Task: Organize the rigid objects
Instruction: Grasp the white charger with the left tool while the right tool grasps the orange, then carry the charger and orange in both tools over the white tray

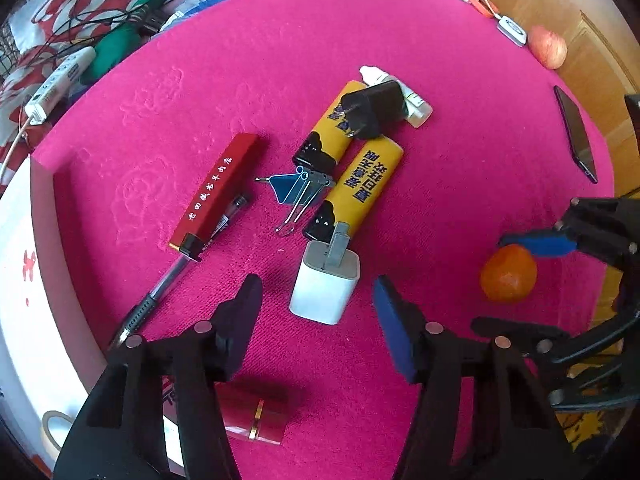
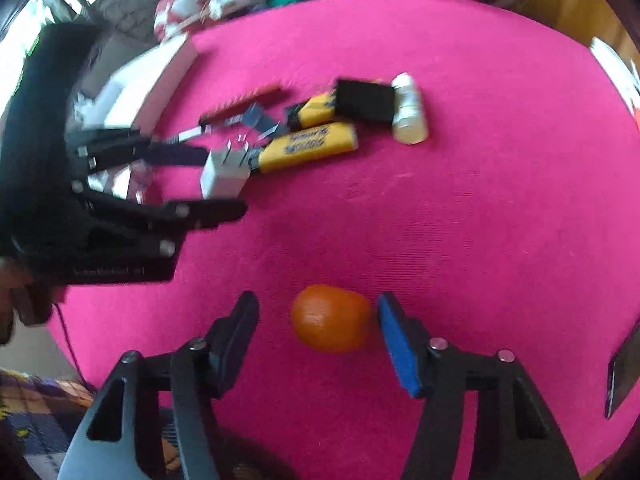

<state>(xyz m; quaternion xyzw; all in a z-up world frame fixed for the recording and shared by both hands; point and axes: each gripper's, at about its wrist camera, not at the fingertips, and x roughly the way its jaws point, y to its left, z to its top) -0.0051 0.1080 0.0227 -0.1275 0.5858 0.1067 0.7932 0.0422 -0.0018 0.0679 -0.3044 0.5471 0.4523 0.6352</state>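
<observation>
Small white cube charger with grey prongs (image 1: pixel 325 286) lying on the magenta felt cloth (image 1: pixel 280 60), bracketed by the left gripper (image 1: pixel 318 308), jaws part spread and not yet pressing, gaps showing on both sides. Just beyond, touching its prong end, a yellow-and-black lighter (image 1: pixel 356 188); a second yellow lighter (image 1: pixel 332 128) beside that, under a black plug adapter (image 1: pixel 374 108), with a small white bottle (image 1: pixel 400 94) behind. Blue binder clips (image 1: pixel 296 192) near the lighters, then a long dark-red box (image 1: pixel 218 196) resting over a black pen (image 1: pixel 160 292). Well apart on the right, a round orange fruit (image 2: pixel 330 318) framed by the right gripper (image 2: pixel 318 332), jaws half spread, blue pad (image 2: pixel 396 344) touching or nearly touching its skin, the dark pad clear; no firm pinch visible. Judging by the loose scatter, hardly anything sorted so far: two pick-ups only starting, chargers, lighters, clips, pen and box all left to group. Short red cylinder with gold band (image 1: pixel 256 416) lying nearest the camera, likewise unplaced.
</observation>
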